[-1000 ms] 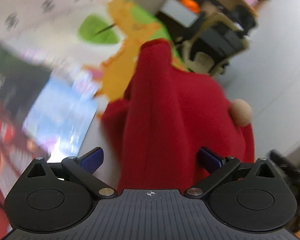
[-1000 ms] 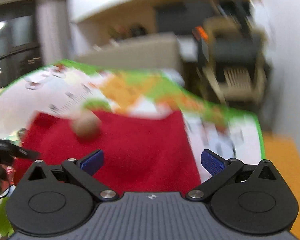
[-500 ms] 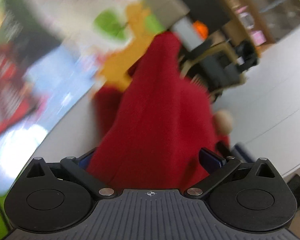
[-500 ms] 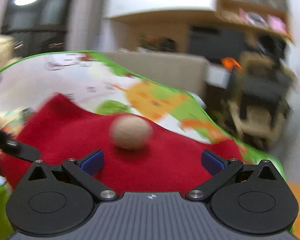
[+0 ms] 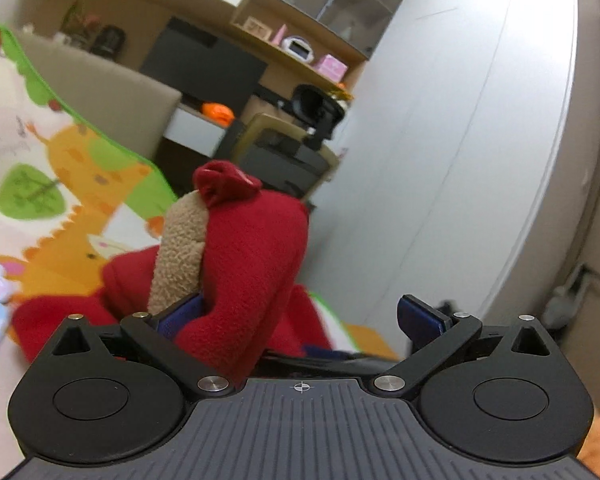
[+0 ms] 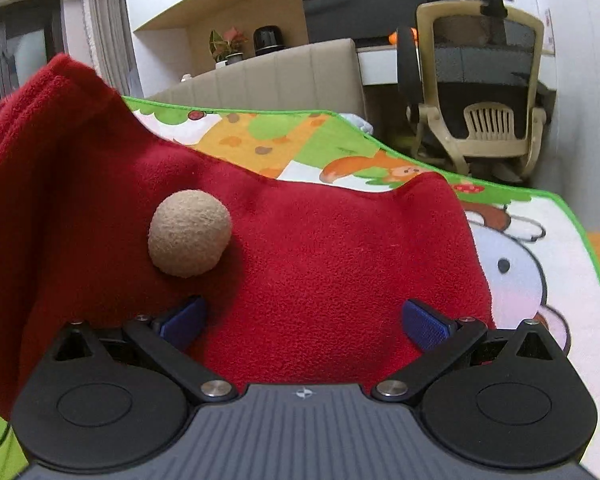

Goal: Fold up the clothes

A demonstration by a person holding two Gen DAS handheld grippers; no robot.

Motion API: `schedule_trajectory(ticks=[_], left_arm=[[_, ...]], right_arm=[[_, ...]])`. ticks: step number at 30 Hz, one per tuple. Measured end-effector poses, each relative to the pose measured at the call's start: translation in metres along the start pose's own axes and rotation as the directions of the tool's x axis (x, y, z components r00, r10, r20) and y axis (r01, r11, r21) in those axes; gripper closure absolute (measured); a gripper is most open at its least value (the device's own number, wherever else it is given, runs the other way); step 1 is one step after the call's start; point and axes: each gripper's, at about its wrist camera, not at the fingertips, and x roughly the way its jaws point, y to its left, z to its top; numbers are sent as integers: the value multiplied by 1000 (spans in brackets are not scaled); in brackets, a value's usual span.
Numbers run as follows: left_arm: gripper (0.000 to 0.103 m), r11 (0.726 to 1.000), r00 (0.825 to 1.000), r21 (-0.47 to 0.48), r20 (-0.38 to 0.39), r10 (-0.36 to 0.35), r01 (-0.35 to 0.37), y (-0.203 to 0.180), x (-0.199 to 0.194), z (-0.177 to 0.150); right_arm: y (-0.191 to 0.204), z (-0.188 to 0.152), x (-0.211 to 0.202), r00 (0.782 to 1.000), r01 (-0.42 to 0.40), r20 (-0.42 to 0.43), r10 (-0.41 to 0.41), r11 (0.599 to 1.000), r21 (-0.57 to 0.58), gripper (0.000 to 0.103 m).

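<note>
You are working over a cartoon-printed play mat [image 6: 512, 256] with a green border, and it is lying flat under everything. The red fleece garment [image 6: 340, 264] is sitting partly on that mat and partly lifted in front of both cameras. Near its left side in the right wrist view it is carrying a tan pom-pom [image 6: 189, 233].

In the left wrist view the garment [image 5: 252, 256] is rising in a bunched peak, draped against the left finger, with a tan plush patch [image 5: 180, 248] showing beside it.

Your left gripper [image 5: 300, 316] is standing wide, its fingers well apart; fleece is lying between them, nearer the left pad, but nothing is pinched. Your right gripper [image 6: 304, 320] is likewise spread wide, with fleece lying between and over its fingers.

This fleece looks light, soft and floppy, so it is likely going to sag and bunch rather than hold a crease. You are probably best off pinching a stitched hem edge, such as the raised corner [image 6: 60, 76], and keeping clear of the pom-pom.
</note>
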Motion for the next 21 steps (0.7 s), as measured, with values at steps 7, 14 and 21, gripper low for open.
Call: schedule_trajectory(ticks=[7,14,21], left_arm=[[0,887,890,-79,-74,449,-454,85,6,20],[0,908,927,-191,-46,372,-374,101,-40,60],[0,987,990,-121,-89,-112,101,42,-10,78]], right_arm=[[23,29,-24,998,26,65,-18,992,-127,0],[15,43,-55,983,85,179,-49,976,-200,0],[-9,39,-50,985,130,132,-110,980,-151,0]])
